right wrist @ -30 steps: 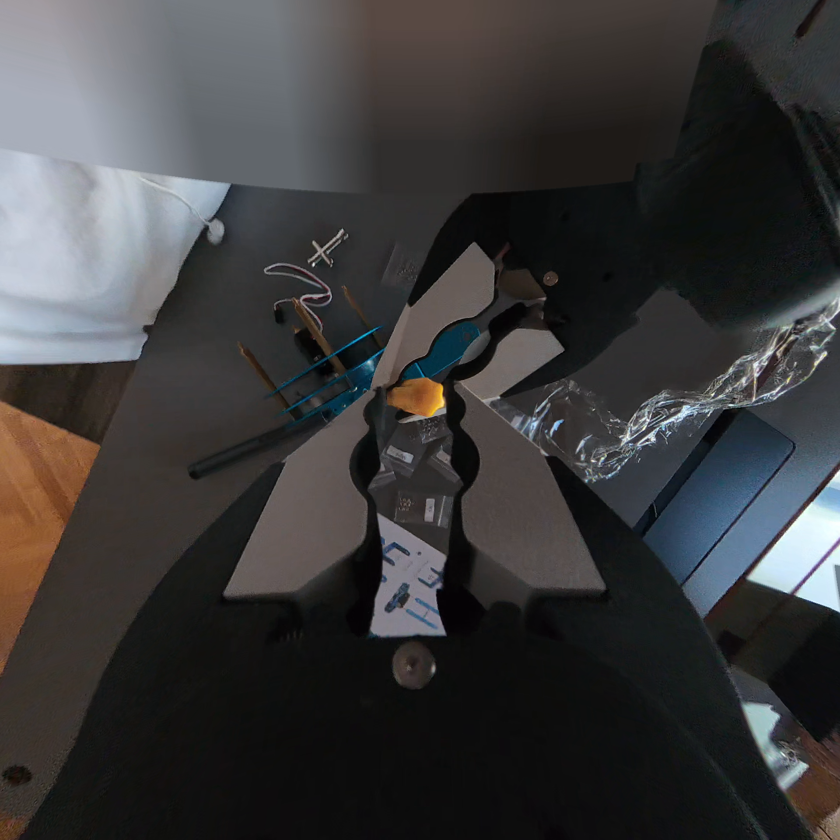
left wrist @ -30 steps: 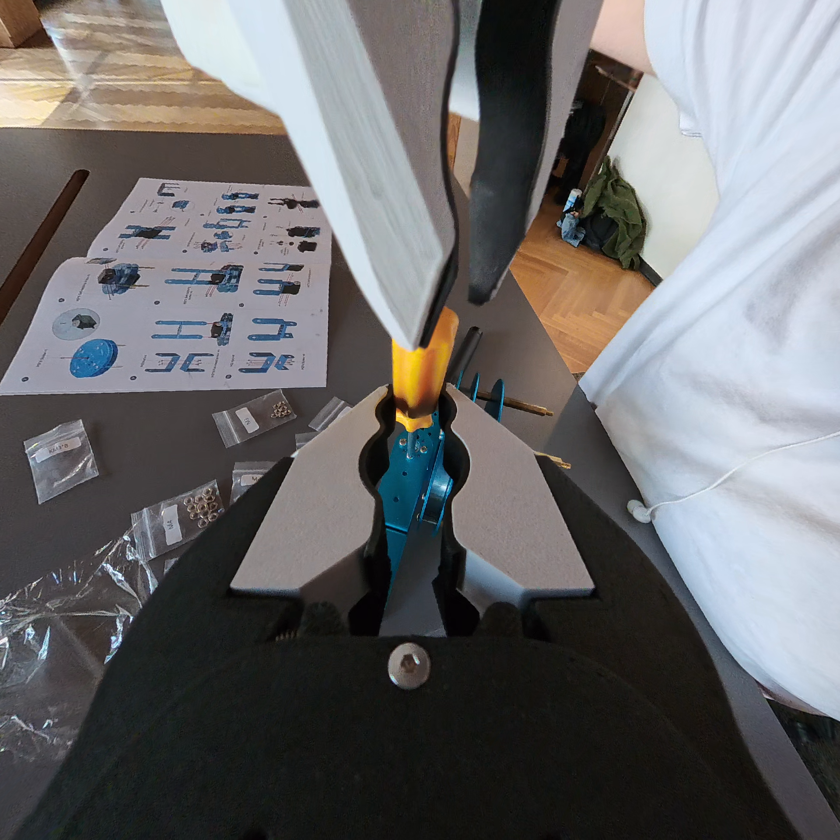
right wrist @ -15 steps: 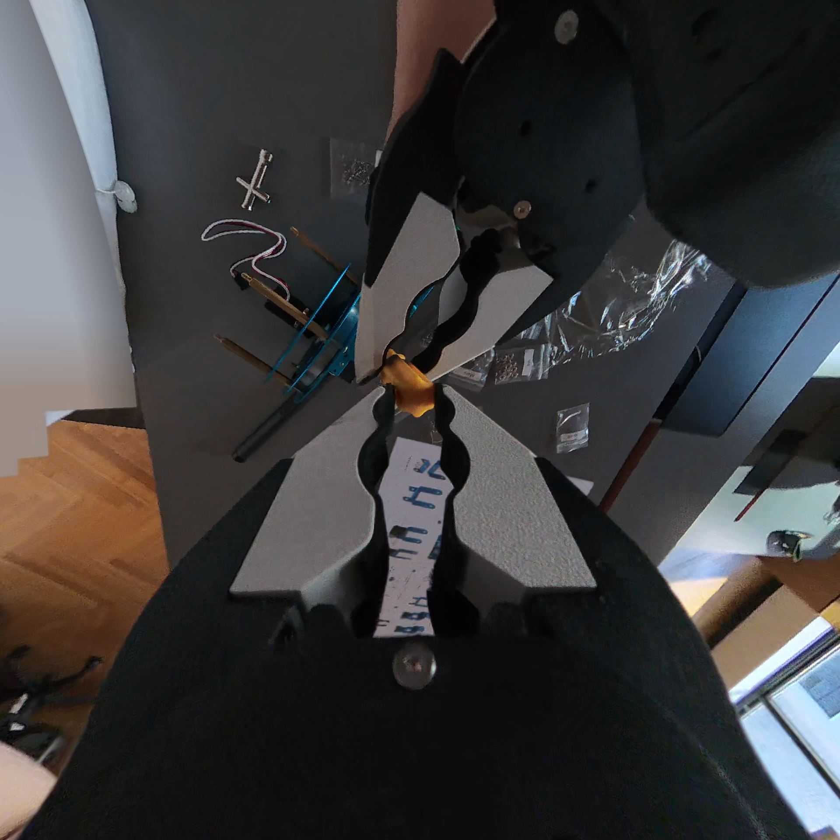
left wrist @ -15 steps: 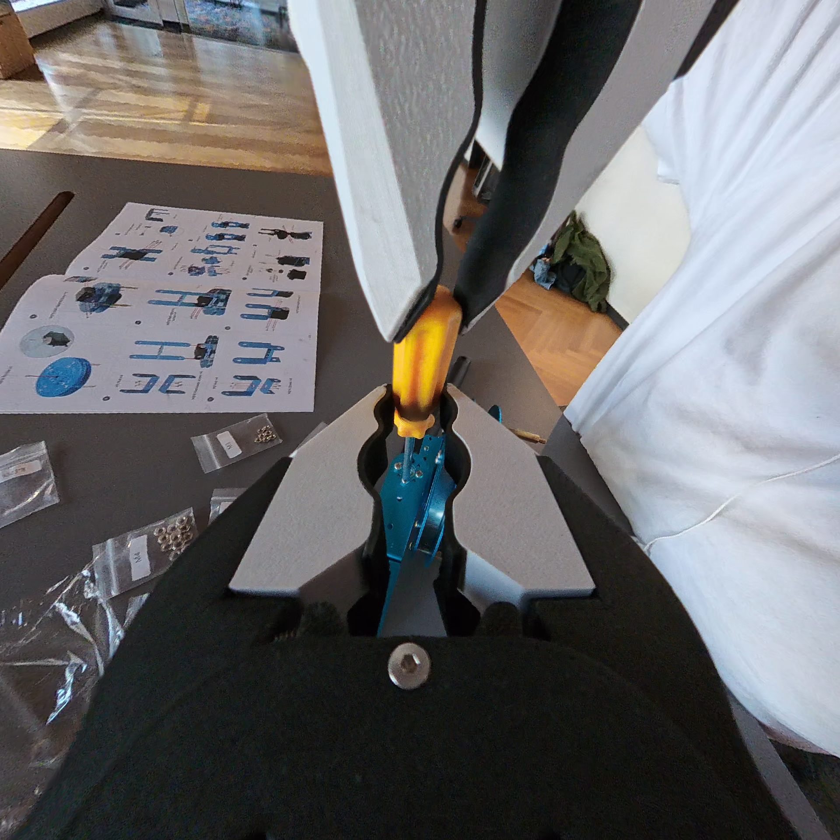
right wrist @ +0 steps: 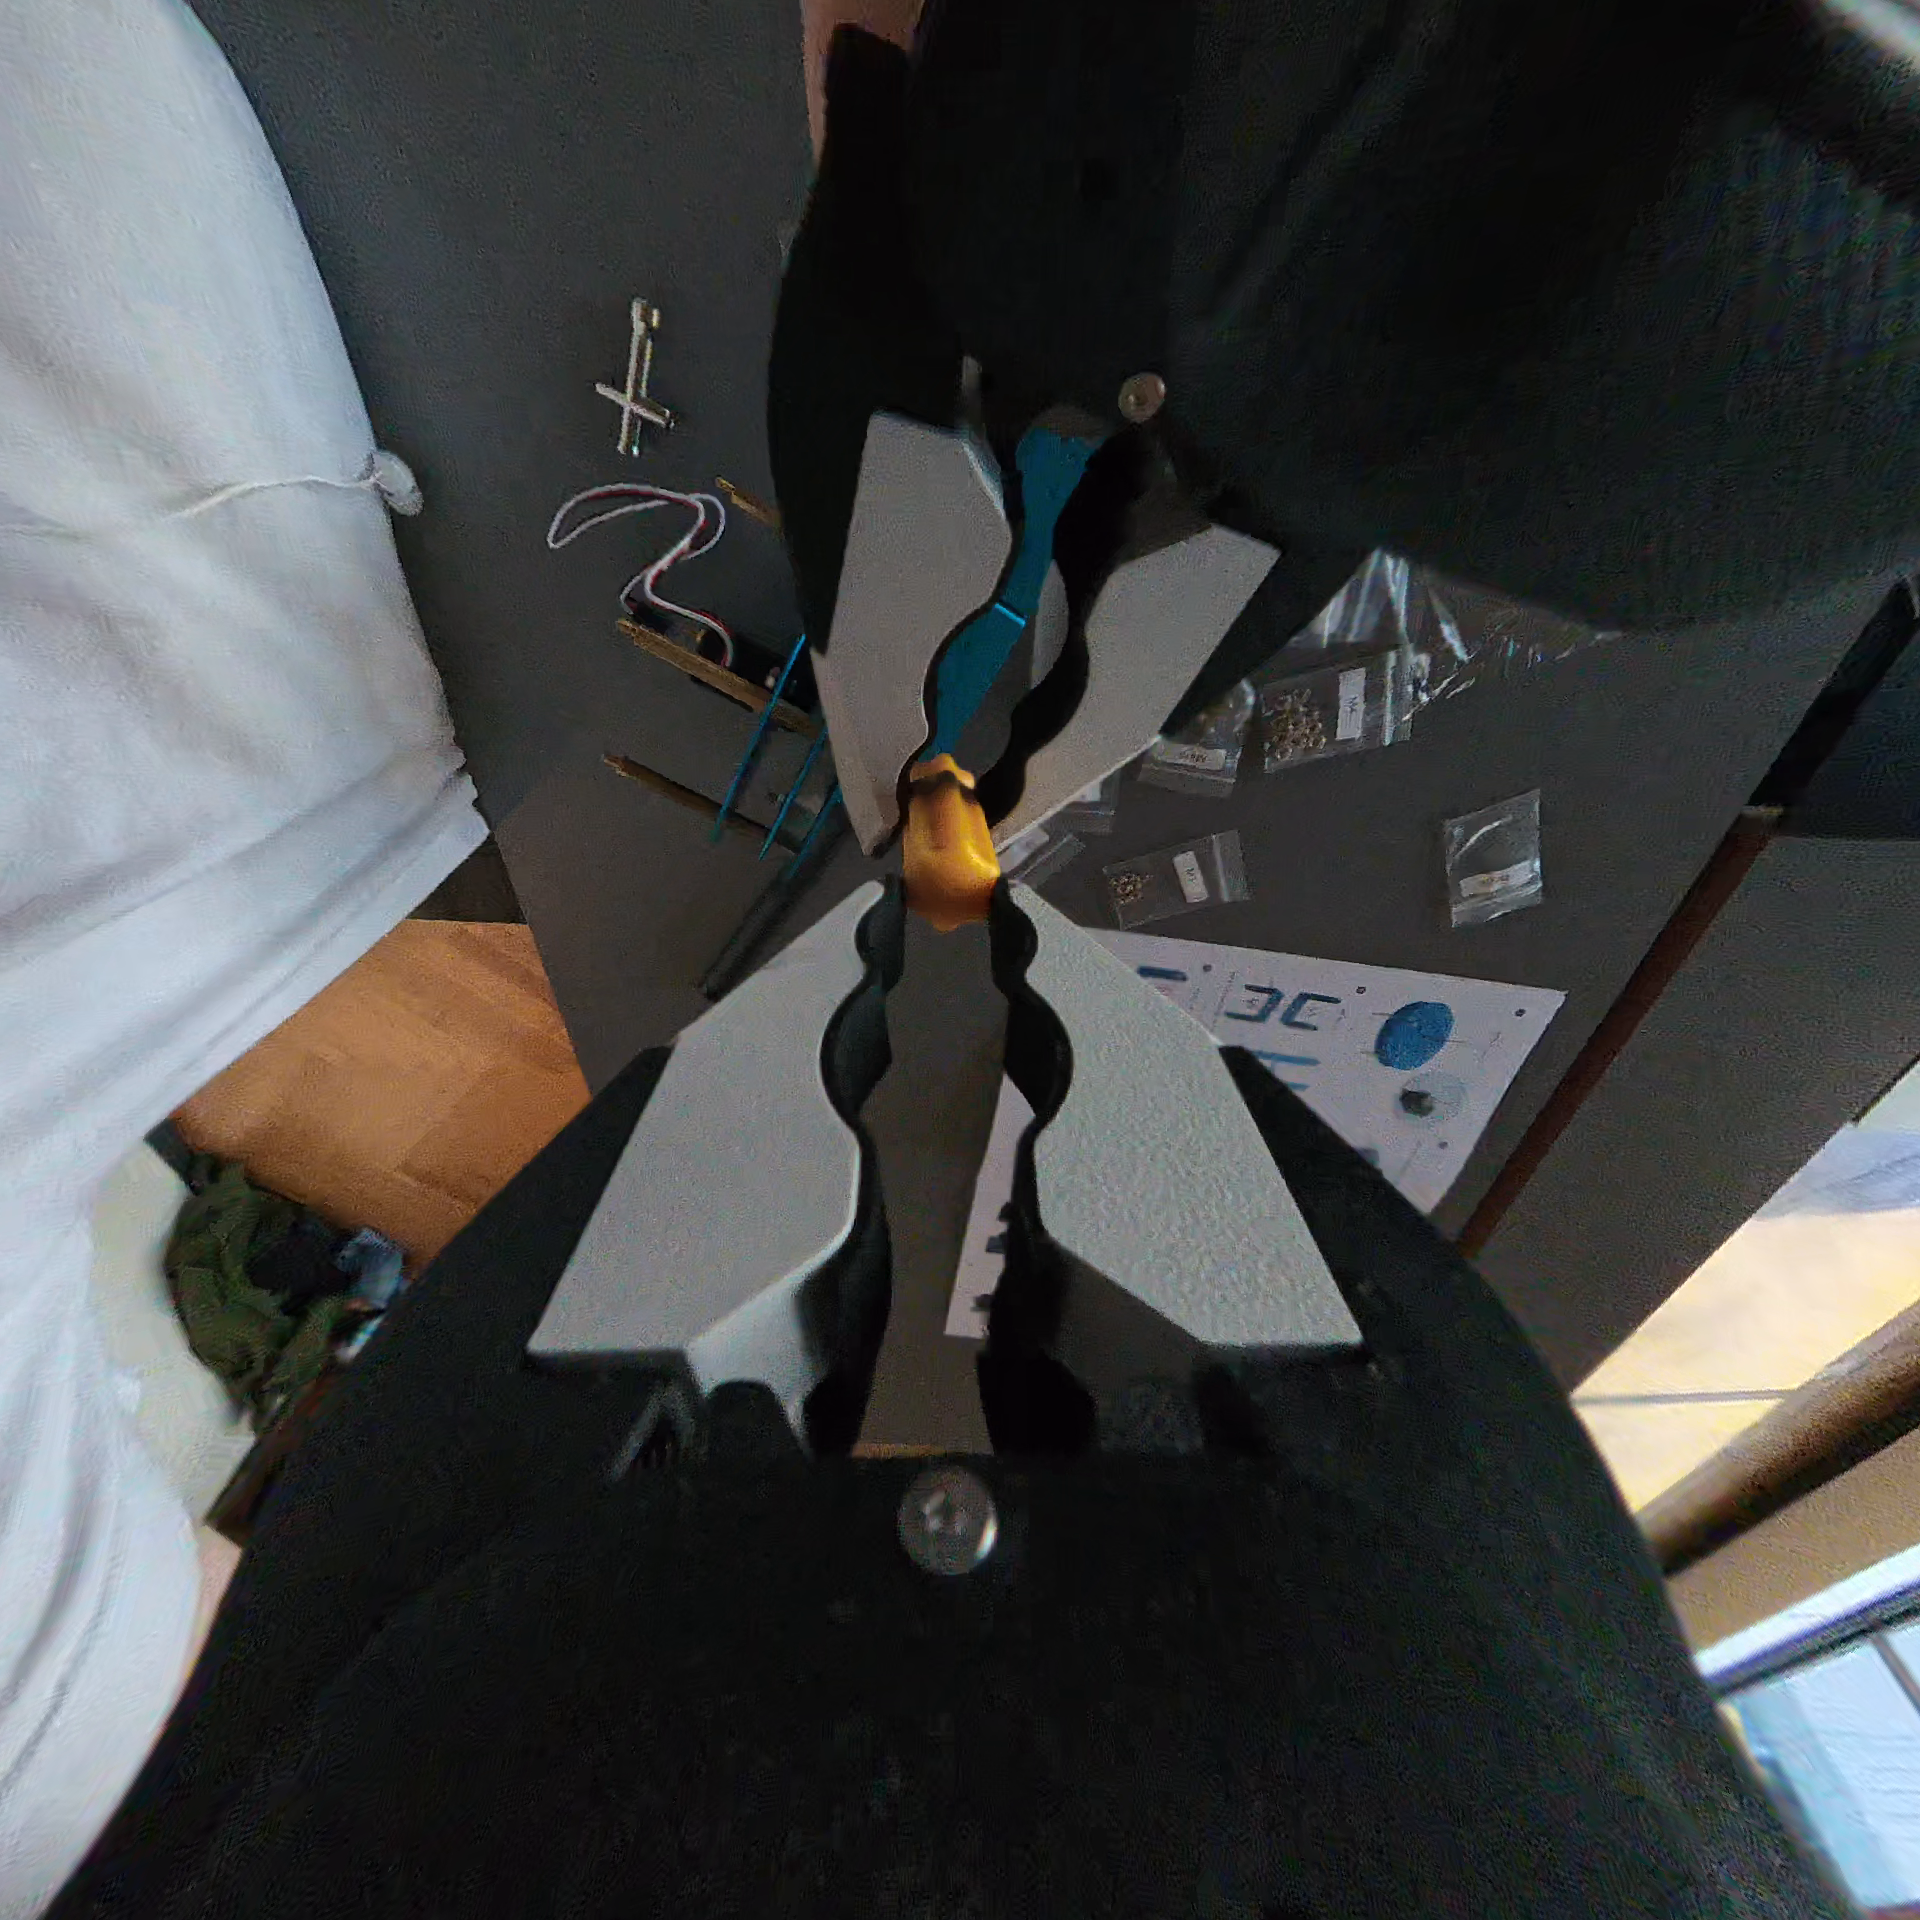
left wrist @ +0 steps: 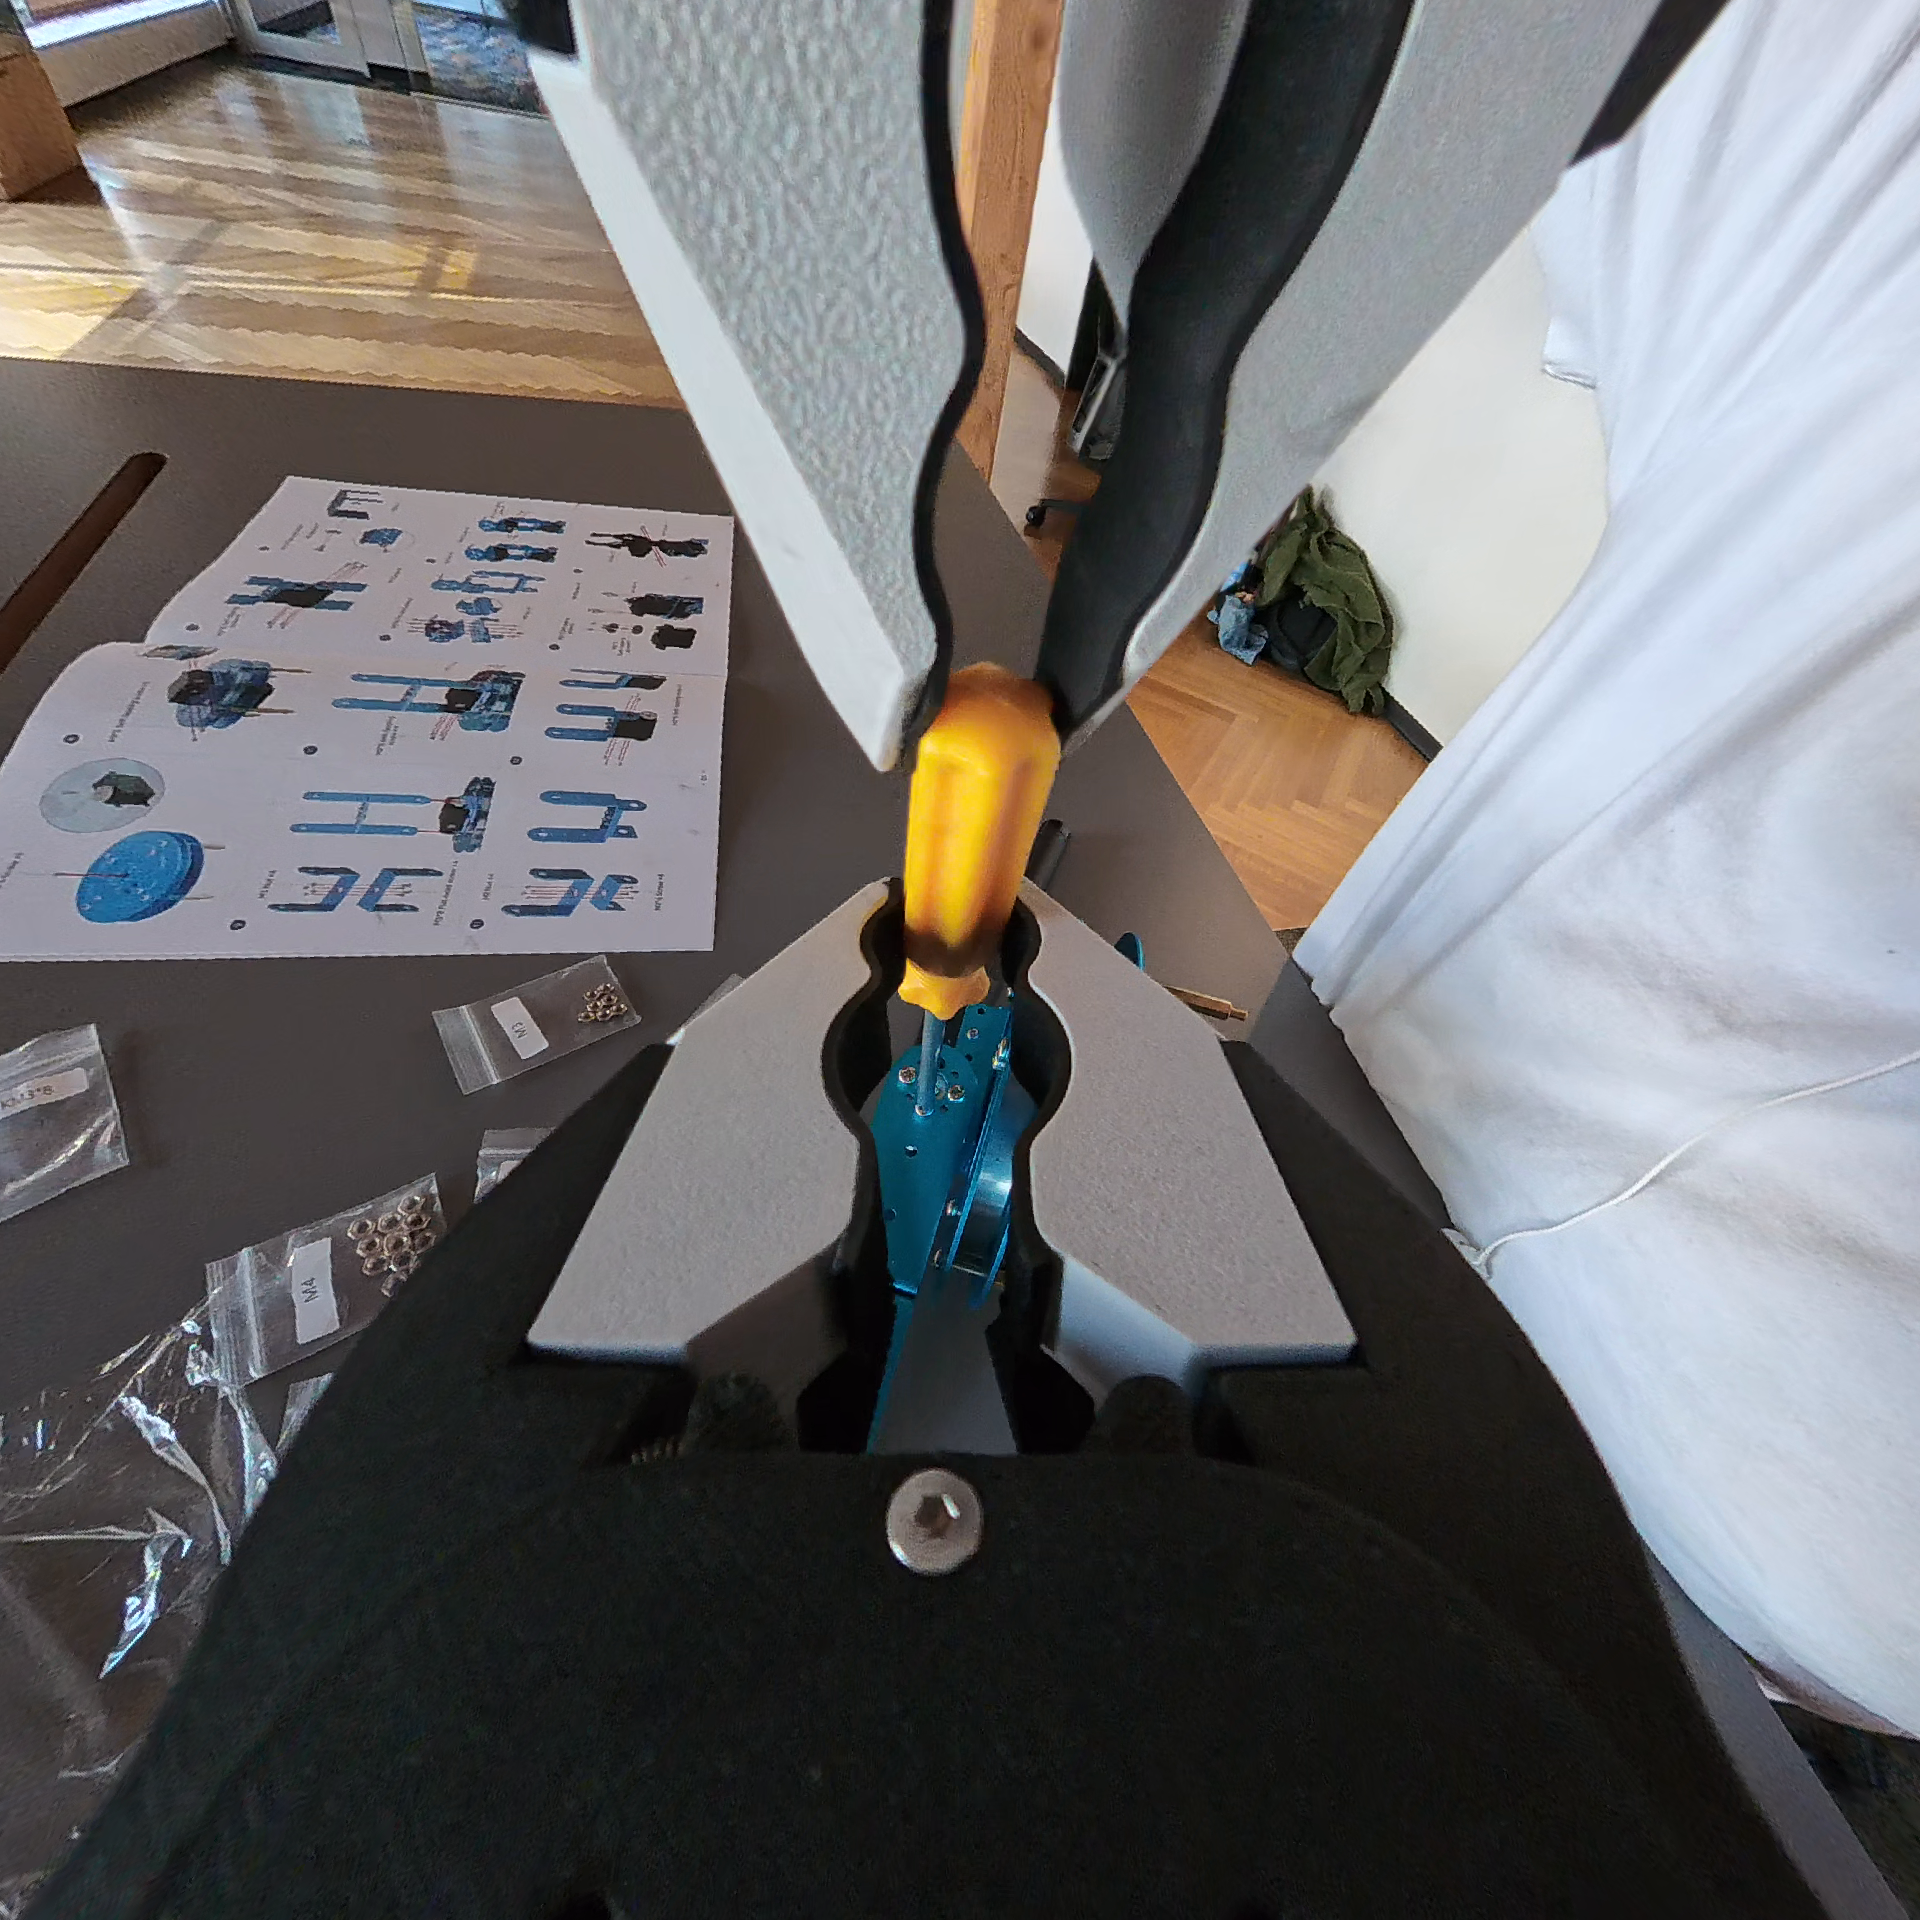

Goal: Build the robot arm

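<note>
The left claw [left wrist: 951,935] is squeezing a blue metal part [left wrist: 940,1164] between its two gray fingers [left wrist: 727,1164], holding it on edge in the middle of the left wrist view. A screwdriver [left wrist: 977,821] with a yellow handle is standing on that blue part, with its thin metal tip touching a small screw spot on it. The right claw [left wrist: 987,707] is coming down from 12 o'clock and pinching the top of the yellow handle tight. In the right wrist view, the right claw [right wrist: 945,894] is gripping the yellow handle [right wrist: 943,852] at its very tips, and the left claw [right wrist: 940,800] is sitting just past it at 12 o'clock with the blue part [right wrist: 997,634] between its fingers. On the dark counter [left wrist: 260,1091], at 9 o'clock from the left claw, small clear bags [left wrist: 535,1023] of nuts and screws are lying near some crinkly clear plastic wrap [left wrist: 94,1455]. Farther out, at 10 o'clock, a white paper sheet [left wrist: 364,727] with blue pictures is lying flat. At 3 o'clock, a person in a white shirt [left wrist: 1662,935] is standing close to the counter edge. In the right wrist view, at 10 o'clock, a silver cross-shaped tool [right wrist: 636,384], a red and white wire [right wrist: 644,540] and some thin brass rods [right wrist: 686,665] are lying on the counter. Far off, a wooden floor [left wrist: 260,239] is shining.
</note>
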A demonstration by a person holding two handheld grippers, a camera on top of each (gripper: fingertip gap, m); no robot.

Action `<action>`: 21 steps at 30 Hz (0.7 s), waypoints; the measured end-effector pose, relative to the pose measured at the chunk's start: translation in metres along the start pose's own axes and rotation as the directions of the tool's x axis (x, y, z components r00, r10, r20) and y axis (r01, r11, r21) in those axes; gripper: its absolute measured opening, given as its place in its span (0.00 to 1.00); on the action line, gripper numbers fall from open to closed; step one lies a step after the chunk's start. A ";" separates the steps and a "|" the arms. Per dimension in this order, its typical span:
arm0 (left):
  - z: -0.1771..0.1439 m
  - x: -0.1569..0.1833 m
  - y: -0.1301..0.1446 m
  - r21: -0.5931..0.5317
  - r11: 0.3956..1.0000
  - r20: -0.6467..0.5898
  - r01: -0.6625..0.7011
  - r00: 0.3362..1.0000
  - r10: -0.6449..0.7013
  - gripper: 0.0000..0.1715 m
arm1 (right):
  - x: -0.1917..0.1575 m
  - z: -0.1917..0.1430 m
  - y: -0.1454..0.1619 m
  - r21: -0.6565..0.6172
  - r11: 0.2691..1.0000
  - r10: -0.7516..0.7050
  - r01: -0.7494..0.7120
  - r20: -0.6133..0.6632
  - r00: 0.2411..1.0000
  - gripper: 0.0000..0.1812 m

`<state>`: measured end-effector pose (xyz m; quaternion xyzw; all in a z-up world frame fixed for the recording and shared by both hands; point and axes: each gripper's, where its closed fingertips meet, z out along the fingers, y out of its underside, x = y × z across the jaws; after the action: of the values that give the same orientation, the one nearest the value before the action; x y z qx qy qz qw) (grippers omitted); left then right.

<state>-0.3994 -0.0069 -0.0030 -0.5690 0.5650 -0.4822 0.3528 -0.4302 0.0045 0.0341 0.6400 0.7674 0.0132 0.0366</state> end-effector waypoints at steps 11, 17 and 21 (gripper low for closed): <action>0.000 0.003 0.000 -0.008 1.000 -0.004 -0.020 1.000 0.020 0.09 | -0.003 -0.006 -0.001 -0.020 0.970 -0.244 0.244 -0.117 0.963 0.12; -0.001 0.001 0.001 -0.010 1.000 -0.003 -0.015 1.000 0.015 0.09 | 0.000 -0.003 -0.005 -0.004 0.984 -0.178 0.179 -0.075 0.981 0.09; -0.004 -0.002 0.002 -0.004 1.000 -0.004 0.003 1.000 -0.003 0.09 | 0.005 -0.002 -0.005 -0.031 0.999 0.019 -0.019 -0.024 1.000 0.08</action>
<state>-0.4039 -0.0043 -0.0045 -0.5696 0.5658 -0.4827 0.3499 -0.4359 0.0082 0.0353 0.6465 0.7613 0.0329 0.0374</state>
